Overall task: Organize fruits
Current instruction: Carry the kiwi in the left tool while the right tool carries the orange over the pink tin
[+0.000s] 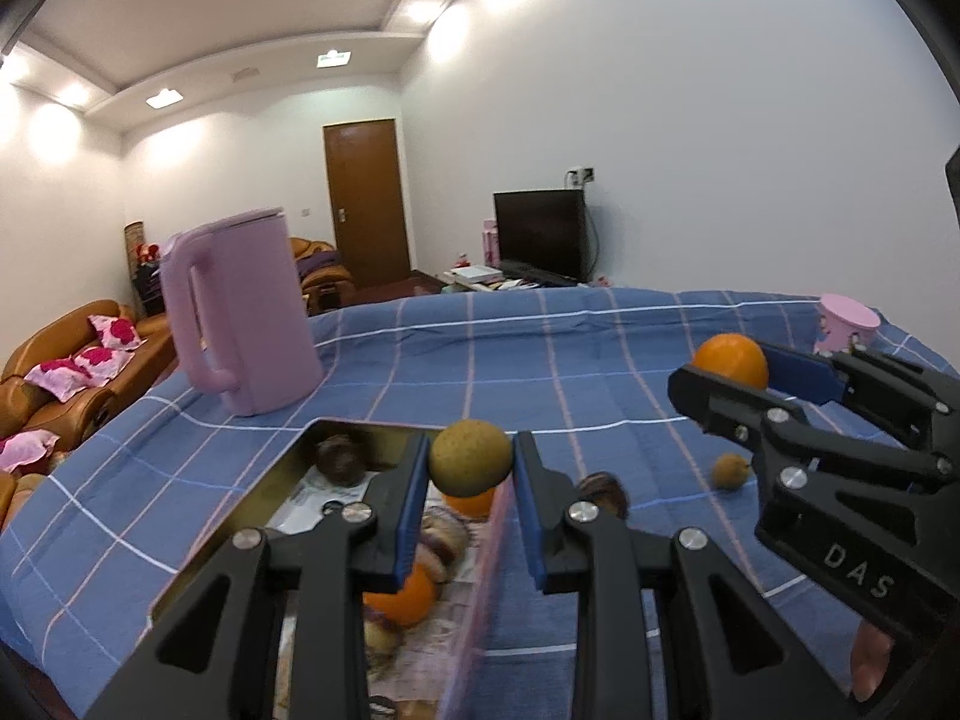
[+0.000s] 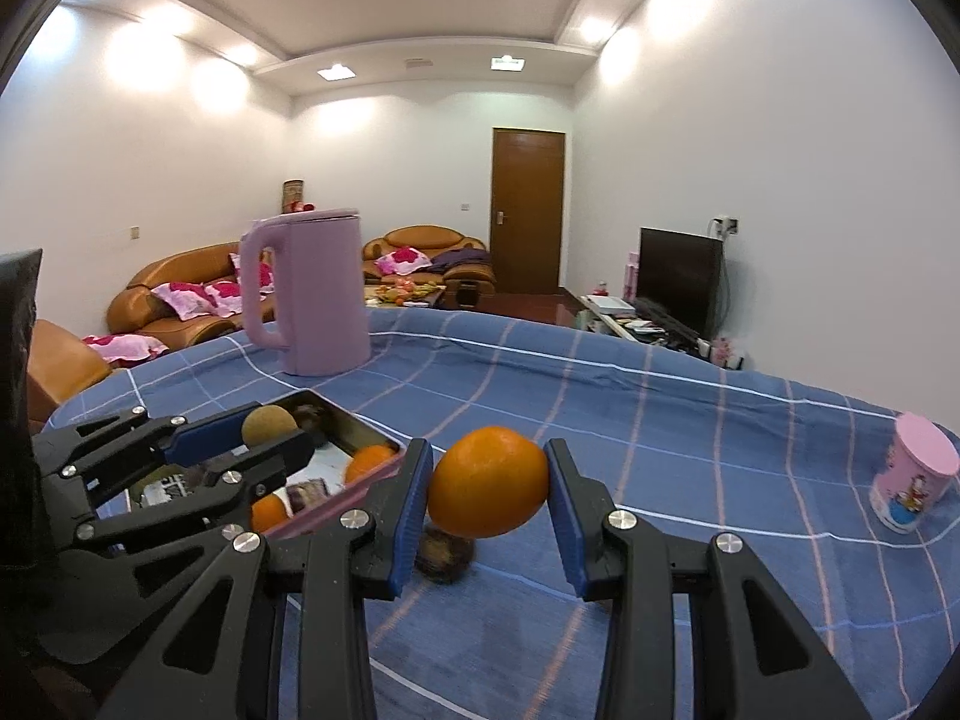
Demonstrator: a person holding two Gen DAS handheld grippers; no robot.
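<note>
My left gripper (image 1: 471, 461) is shut on a small brown-green round fruit (image 1: 471, 459), held above the pink-rimmed metal tray (image 1: 282, 471). The tray holds oranges (image 1: 405, 597) and dark fruits (image 1: 339, 459). To its right, my right gripper (image 2: 487, 483) is shut on an orange (image 2: 489, 483), held over the blue checked cloth beside the tray (image 2: 360, 429). In the left wrist view that orange (image 1: 731, 358) shows between the right gripper's (image 1: 729, 369) fingers. A dark fruit (image 2: 444, 552) lies on the cloth below the held orange. Another small brown fruit (image 1: 731, 470) lies on the cloth.
A tall pink kettle (image 1: 240, 312) stands on the table behind the tray. A pink cup (image 2: 912, 480) stands at the right edge of the table. Beyond the table are sofas, a door and a dark screen.
</note>
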